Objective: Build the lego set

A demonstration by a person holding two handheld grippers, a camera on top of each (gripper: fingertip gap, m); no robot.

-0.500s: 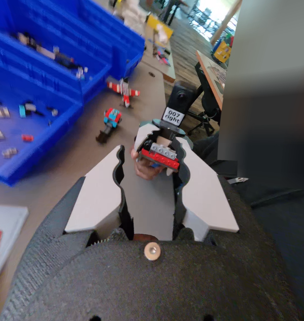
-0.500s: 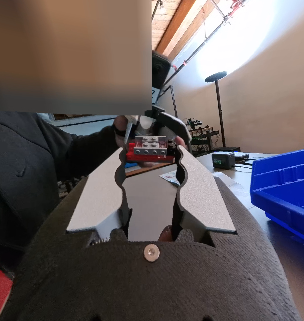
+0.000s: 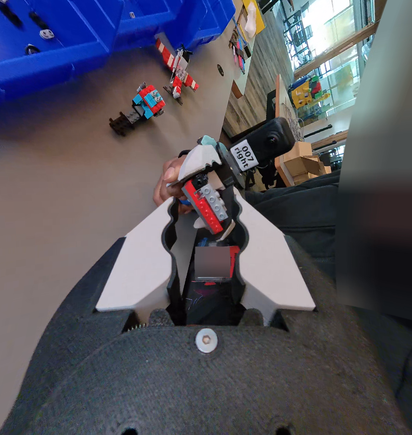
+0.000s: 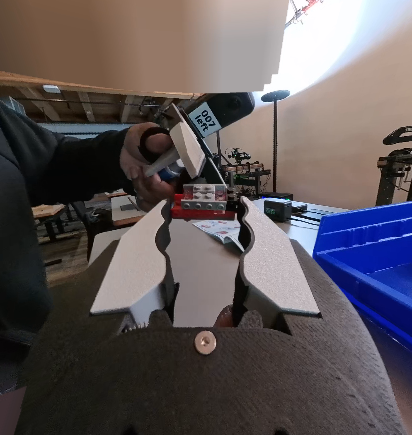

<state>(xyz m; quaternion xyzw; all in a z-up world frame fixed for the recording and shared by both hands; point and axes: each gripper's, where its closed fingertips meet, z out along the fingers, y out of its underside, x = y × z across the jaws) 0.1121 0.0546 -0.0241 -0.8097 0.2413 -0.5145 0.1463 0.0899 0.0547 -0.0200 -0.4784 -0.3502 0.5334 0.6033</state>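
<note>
Right gripper (image 4: 203,208) was clamped on the lego assembly (image 4: 203,204): a red base plate with a grey studded piece on top and black bits at its right end. In the right wrist view it sat level between the fingertips at frame centre, held above the table (image 4: 200,270).

In the left wrist view the same assembly (image 3: 206,207) showed at centre, tilted diagonally, with the right gripper (image 3: 200,179) pinching its upper end. The hand (image 3: 167,181) holding that gripper was just behind it.

Left gripper (image 3: 205,211) had its jaws spread with nothing between them. Its fingertips sat either side of the assembly's lower end in that view; contact couldn't be judged. In the right wrist view the left gripper (image 4: 191,162) came in from upper left, angled down, its tip just above and behind the grey piece. Whether it touched was hidden.

Other things in the left wrist view:
- blue parts bins (image 3: 59,47), upper left, with a few loose pieces inside
- small red and teal lego vehicle (image 3: 143,103) on the table, below the bins
- red and white lego plane (image 3: 176,66), just right of the vehicle

Other things in the right wrist view:
- instruction booklet (image 4: 221,231) flat on the table, past the fingertips
- blue bin (image 4: 377,247), right edge
- small dark box with green lights (image 4: 276,210), far side of the table
</note>
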